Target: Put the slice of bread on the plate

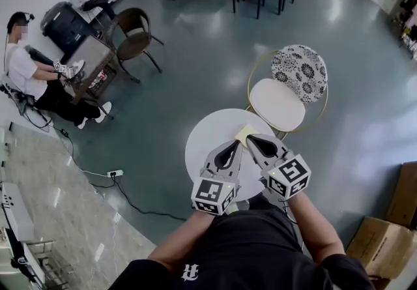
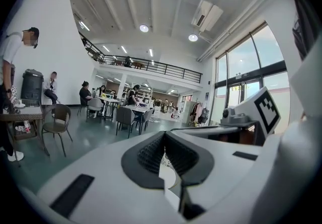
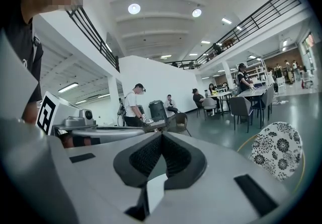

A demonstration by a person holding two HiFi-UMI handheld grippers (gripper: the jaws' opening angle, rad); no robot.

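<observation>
A pale yellow slice of bread lies on the round white table in the head view. Both grippers point at it from the near side, side by side. The tips of my left gripper sit just short of the bread's near left corner, and those of my right gripper at its near right edge. In the left gripper view the left gripper has its jaws together with nothing between them. The right gripper looks the same in its own view. Neither gripper view shows the bread, and I see no plate.
A gold-framed chair with a white seat and a patterned back stands just beyond the table. People sit at the far left by a low table and a brown chair. Cardboard boxes stand at the lower right.
</observation>
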